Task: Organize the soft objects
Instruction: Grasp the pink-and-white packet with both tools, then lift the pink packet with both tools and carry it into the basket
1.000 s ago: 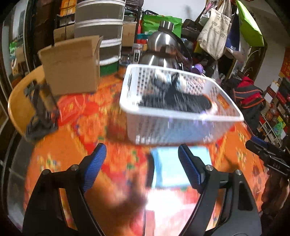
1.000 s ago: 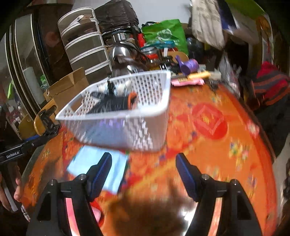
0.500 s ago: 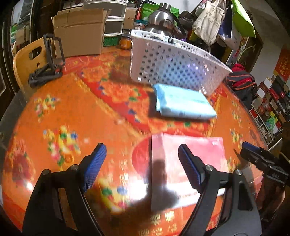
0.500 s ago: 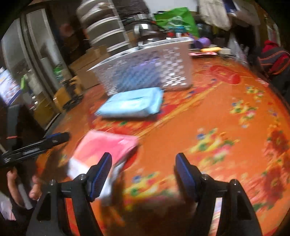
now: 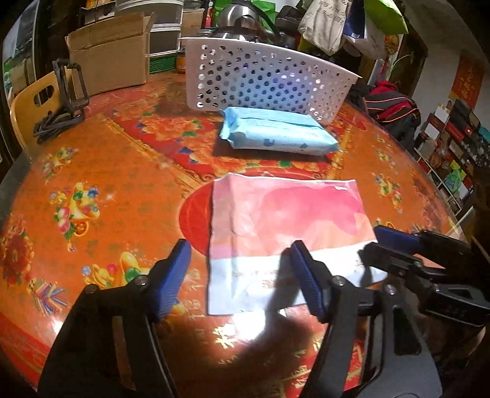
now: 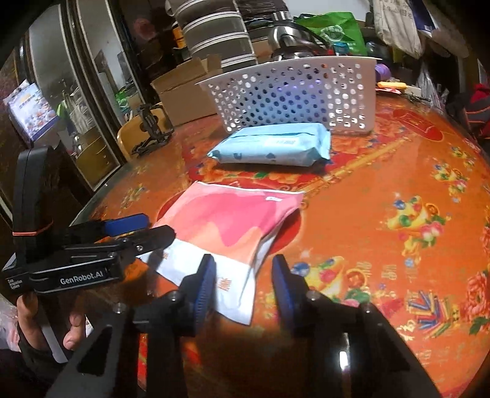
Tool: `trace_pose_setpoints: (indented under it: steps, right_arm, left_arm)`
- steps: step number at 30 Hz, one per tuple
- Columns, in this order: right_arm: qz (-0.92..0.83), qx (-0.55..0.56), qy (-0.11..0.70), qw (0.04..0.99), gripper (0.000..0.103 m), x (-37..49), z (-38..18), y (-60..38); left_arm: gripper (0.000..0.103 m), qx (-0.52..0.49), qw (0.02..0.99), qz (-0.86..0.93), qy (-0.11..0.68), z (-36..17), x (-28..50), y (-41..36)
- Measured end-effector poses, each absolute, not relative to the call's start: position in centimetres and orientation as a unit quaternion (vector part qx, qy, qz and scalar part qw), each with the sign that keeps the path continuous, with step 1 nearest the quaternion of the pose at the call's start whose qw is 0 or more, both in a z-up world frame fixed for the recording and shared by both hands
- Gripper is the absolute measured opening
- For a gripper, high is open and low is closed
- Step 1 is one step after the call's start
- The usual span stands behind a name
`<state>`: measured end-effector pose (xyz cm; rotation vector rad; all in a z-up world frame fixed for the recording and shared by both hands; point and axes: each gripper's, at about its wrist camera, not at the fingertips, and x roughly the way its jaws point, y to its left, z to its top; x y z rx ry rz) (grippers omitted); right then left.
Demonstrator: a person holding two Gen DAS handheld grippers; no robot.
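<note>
A flat pink and white soft pack point(image 5: 284, 232) lies on the orange table, also in the right wrist view point(image 6: 226, 226). A light blue soft pack point(image 5: 275, 133) lies behind it, against the white perforated basket point(image 5: 263, 79), also seen in the right wrist view point(image 6: 272, 147) with the basket point(image 6: 294, 95). My left gripper point(image 5: 242, 272) is open, low over the pink pack's near left part. My right gripper point(image 6: 242, 281) is open over the pack's near right corner. Each gripper shows in the other's view: right point(image 5: 395, 245), left point(image 6: 141, 229).
A cardboard box point(image 5: 110, 58) and a black folding stand point(image 5: 64, 101) stand at the table's back left, by a wooden chair back point(image 5: 27, 110). A kettle point(image 5: 242, 18), bags and clutter fill the back. The table's right half point(image 6: 413, 199) is bare cloth.
Both grippers have pulled back from the basket and come down toward the near side of the table. The pink pack has come into view under them. The right jaws have narrowed a little.
</note>
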<state>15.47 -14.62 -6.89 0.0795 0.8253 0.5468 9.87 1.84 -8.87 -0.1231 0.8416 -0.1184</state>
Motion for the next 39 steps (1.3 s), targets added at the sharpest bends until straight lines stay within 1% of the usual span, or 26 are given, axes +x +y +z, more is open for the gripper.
trace_pose_setpoints:
  steps: [2, 5, 9, 14, 16, 18, 19, 28, 39]
  right_arm:
    - [0.269, 0.034, 0.395, 0.878, 0.028, 15.3, -6.9, -14.4]
    - [0.274, 0.032, 0.393, 0.877, 0.026, 15.4, -7.0, -14.3]
    - [0.277, 0.024, 0.39, 0.878, 0.024, 15.4, -7.1, -14.2]
    - [0.276, 0.016, 0.387, 0.88, 0.019, 15.3, -7.1, -14.2]
    - [0.274, 0.013, 0.387, 0.88, 0.015, 15.3, -7.1, -14.3]
    - [0.274, 0.014, 0.384, 0.881, 0.01, 15.2, -7.1, -14.5]
    - [0.275, 0.014, 0.381, 0.882, 0.008, 15.1, -7.1, -14.6]
    - [0.271, 0.004, 0.352, 0.896, 0.004, 13.8, -6.1, -15.3]
    - [0.267, 0.005, 0.341, 0.902, 0.003, 13.4, -5.5, -16.1]
  left_arm:
    - [0.049, -0.054, 0.911, -0.059, 0.405, -8.9, 9.8, 1.5]
    - [0.041, -0.051, 0.912, -0.066, 0.401, -8.9, 9.3, 0.9]
    - [0.027, -0.06, 0.912, -0.073, 0.398, -8.9, 9.0, 0.7]
    - [0.022, -0.066, 0.914, -0.079, 0.392, -9.0, 8.7, 0.6]
    - [0.014, -0.071, 0.915, -0.08, 0.388, -9.1, 8.4, 0.8]
    - [0.01, -0.08, 0.917, -0.08, 0.383, -9.2, 8.2, 1.3]
    - [0.009, -0.087, 0.917, -0.082, 0.38, -9.2, 8.0, 1.7]
    - [0.007, -0.079, 0.926, -0.097, 0.356, -8.8, 6.7, 1.2]
    - [0.007, -0.069, 0.935, -0.103, 0.333, -8.0, 6.0, 0.4]
